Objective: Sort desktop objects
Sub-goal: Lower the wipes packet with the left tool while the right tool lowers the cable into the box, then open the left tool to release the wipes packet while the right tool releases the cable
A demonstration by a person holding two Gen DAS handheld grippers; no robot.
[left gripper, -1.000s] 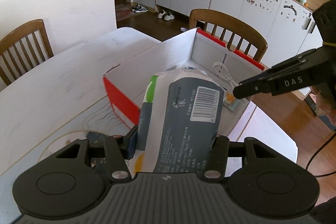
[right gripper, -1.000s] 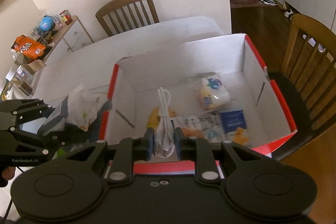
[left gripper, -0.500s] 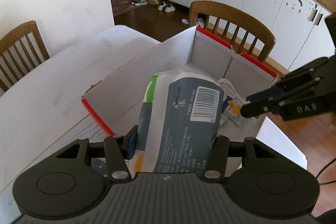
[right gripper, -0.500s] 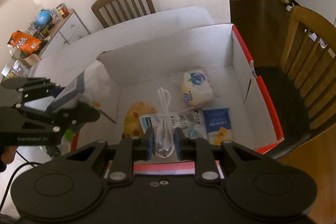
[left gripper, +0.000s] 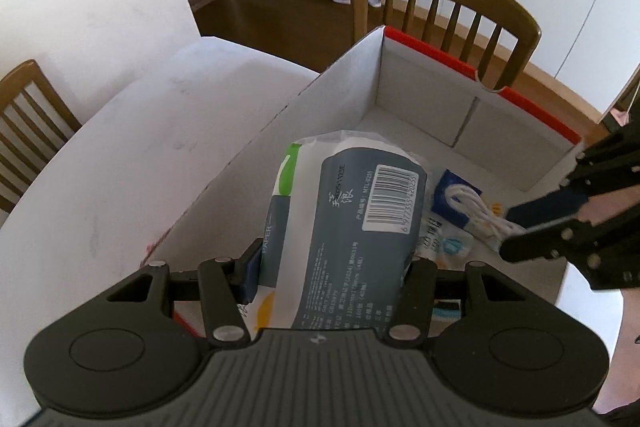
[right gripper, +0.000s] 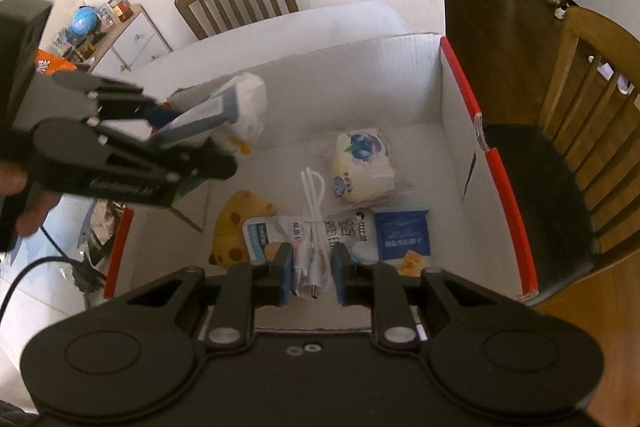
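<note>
From your left wrist, the left gripper [left gripper: 332, 279] clamps a tissue pack [left gripper: 352, 227] above the red-edged cardboard box [left gripper: 436, 57] on the white table [left gripper: 120, 163]; a wooden chair [left gripper: 444, 3] stands beyond.

From your right wrist, the right gripper [right gripper: 309, 273] pinches a coiled white cable [right gripper: 312, 227] (low inside the box) over snack packets [right gripper: 362, 165], nothing blocking.

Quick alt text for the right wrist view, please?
The right gripper holds a coiled white cable low over an open box of snack packets. At left, the left gripper brings a tissue pack over the box's edge.
</note>
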